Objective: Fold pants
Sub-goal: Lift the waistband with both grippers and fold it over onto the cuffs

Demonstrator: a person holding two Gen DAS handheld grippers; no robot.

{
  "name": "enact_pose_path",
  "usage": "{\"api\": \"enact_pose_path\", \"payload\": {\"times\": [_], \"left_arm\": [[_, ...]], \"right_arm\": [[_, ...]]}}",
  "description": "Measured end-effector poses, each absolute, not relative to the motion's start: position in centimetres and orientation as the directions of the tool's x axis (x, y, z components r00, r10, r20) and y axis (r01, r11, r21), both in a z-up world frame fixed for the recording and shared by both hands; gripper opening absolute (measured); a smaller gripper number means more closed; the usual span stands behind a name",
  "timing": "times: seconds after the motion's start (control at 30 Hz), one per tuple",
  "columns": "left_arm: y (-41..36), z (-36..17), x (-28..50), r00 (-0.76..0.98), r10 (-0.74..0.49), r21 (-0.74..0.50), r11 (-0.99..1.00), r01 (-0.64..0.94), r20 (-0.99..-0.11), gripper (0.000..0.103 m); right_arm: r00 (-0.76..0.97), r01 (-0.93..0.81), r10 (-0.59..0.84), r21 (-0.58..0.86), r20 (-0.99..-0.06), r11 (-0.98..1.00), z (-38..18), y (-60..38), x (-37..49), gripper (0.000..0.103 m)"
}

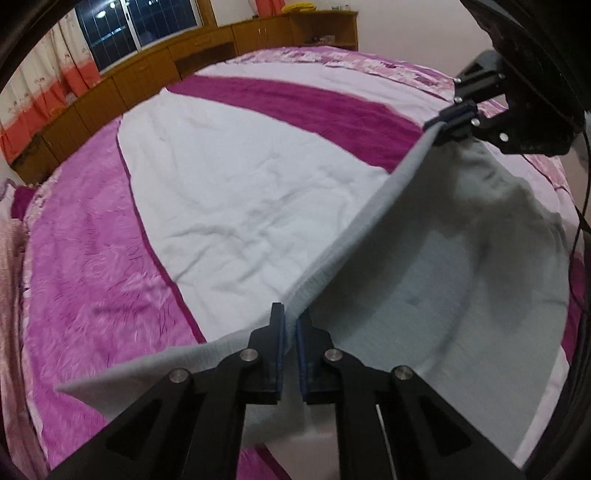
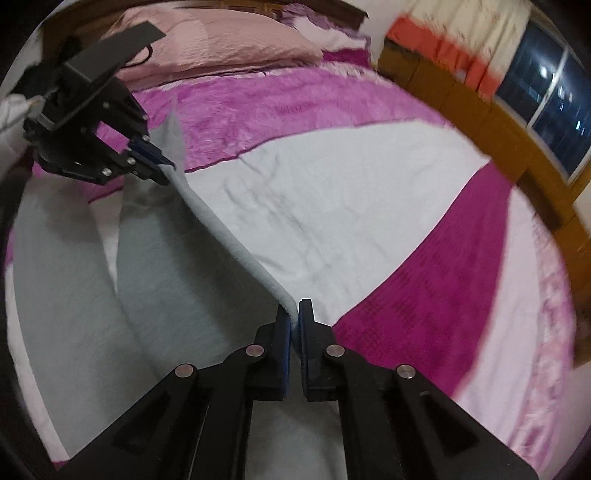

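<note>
Pale grey pants hang lifted off the bed, their top edge stretched taut between both grippers. My left gripper is shut on one end of that edge, cloth pinched between its blue pads. The right gripper shows at the upper right of the left wrist view, shut on the other end. In the right wrist view the right gripper pinches the pants, and the left gripper holds the far corner at upper left. Two legs drape down toward the bed.
The bed has a fluffy pink blanket, a white panel and a magenta band. A pink pillow lies at its head. A wooden cabinet and a dark window with curtains run behind.
</note>
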State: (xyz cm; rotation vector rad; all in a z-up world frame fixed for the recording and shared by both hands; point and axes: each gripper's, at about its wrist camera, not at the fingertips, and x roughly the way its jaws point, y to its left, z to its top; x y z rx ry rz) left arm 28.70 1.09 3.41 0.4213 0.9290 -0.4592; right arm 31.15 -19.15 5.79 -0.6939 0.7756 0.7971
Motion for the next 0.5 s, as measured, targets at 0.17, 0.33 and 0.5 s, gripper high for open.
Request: {"api": "enact_pose_path", "payload": {"times": [0.17, 0.33, 0.5], "left_arm": [[0.8, 4.8, 23.8, 0.571, -0.169, 0.205, 0.822, 0.531, -0.803, 0.006], [0.3, 4.9, 18.6, 0.580, -0.143, 0.238, 0.814, 0.529, -0.802, 0.006], [-1.3, 4.1, 12.4, 0.574, -0.109, 0.294, 0.772, 0.563, -0.811, 0.006]], "right_arm": [[0.588, -0.781, 0.296, -0.433, -0.753, 0.449, 6.5, -18.1, 25.2, 0.000], [0.704, -0.708, 0.228, -0.641, -0.673, 0.295, 4.7, -17.2, 17.3, 0.000], [0.806, -0.587, 0.191, -0.798, -0.560, 0.134, 1.8, -17.2, 10.2, 0.000]]}}
